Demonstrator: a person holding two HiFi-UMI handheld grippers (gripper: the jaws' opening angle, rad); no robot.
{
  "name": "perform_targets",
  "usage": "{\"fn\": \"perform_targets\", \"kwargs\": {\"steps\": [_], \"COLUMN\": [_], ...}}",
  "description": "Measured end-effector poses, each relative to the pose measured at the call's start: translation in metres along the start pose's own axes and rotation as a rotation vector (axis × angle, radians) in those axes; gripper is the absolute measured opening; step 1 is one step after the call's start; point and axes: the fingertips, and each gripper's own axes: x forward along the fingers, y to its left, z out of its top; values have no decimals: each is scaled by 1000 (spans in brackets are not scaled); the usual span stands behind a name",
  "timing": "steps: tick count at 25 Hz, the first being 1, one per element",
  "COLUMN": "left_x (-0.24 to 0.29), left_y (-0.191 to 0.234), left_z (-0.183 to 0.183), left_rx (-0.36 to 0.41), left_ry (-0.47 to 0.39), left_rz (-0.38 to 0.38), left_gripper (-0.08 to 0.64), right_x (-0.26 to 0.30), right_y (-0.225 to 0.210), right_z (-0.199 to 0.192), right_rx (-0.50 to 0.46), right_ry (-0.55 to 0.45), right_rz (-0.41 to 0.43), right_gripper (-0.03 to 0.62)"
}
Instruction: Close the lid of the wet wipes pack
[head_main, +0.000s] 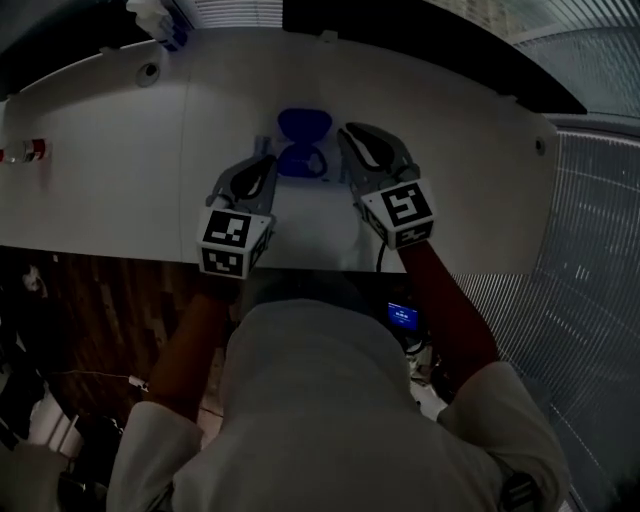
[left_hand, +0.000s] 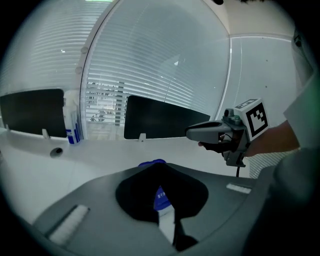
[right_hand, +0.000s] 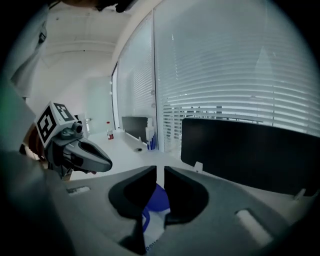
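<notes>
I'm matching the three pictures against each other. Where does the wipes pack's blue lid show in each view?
Head view: blue lid upper centre of the picture.
Left gripper view: blue lid lower centre, peeking over the jaw tips.
Right gripper view: blue lid bottom centre, seen through the jaw gap.
Shared landmark: the round desk hole, visible in all three.

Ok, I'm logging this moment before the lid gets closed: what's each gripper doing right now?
Left gripper: closed, jaws together, holding nothing.
Right gripper: slightly open, narrow gap, nothing between the jaws.
</notes>
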Motion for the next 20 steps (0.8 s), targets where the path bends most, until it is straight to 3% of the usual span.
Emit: {"fn": "perform_targets", "kwargs": {"steps": [13,20], "left_x": [53,65], "left_y": [25,36], "left_z": [-76,-105], "left_rx": [24,1], "left_ry": [141,209], "left_rz": [-8,-5], "left_gripper": [3,3], "right_x": [66,88], "right_y": [-14,-28], "right_z": [-85,-111], "right_rx": [21,51], "right_ry": [187,248], "right_rz": [54,75], "right_gripper": [79,109]}}
